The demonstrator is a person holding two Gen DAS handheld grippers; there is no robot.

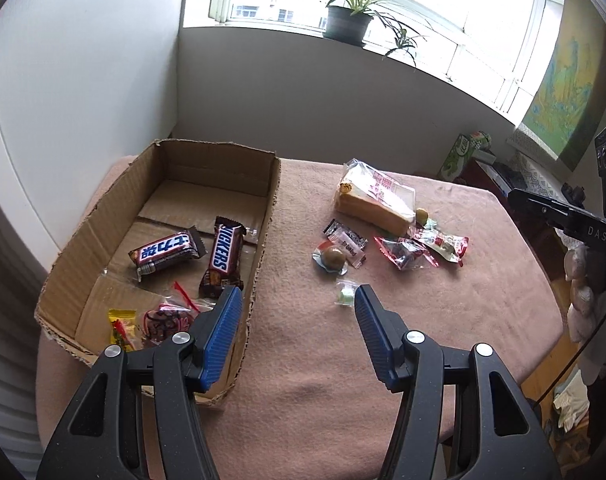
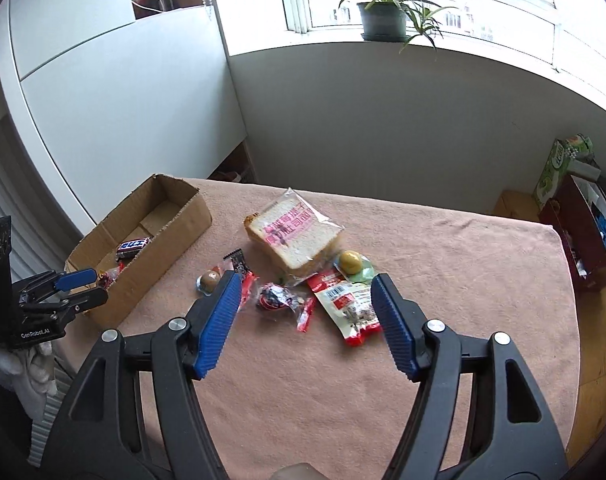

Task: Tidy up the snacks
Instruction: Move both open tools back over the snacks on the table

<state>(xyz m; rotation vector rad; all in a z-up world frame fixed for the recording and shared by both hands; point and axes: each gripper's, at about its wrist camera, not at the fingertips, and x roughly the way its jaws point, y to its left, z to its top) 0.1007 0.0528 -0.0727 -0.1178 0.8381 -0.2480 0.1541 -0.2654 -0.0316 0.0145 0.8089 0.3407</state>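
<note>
A: Snacks are split between two places. Two chocolate bars (image 1: 191, 254) and some small wrapped sweets (image 1: 159, 320) are already lying in the cardboard box (image 1: 75, 264) at the left of the table; the remainder is scattered on the pink cloth (image 1: 323, 360) to the right of the box.

B: Claw states?

A: Left gripper (image 1: 297, 304) is seen with jaws apart and nothing between them, hovering at the near right wall of the box. Right gripper (image 2: 305, 292) is likewise parted and empty, held above the loose pile.

B: What is framed by the right gripper?

A: A dark foil sweet with red twisted ends (image 2: 281, 300) and a red-and-white packet (image 2: 353, 308) are seen between its pads. The bagged bread slices (image 2: 295, 240) lie farther off, with a small round yellow snack (image 2: 351, 262) touching the bag's near right corner.

B: Handling notes?

A: All items are judged light. The foil and film are expected to be slippery and to crumple, so the firm middle of the sweet should be gripped, not its twisted ends. The bread is judged soft and easily crushed; the loose bag edge is preferred there.
</note>
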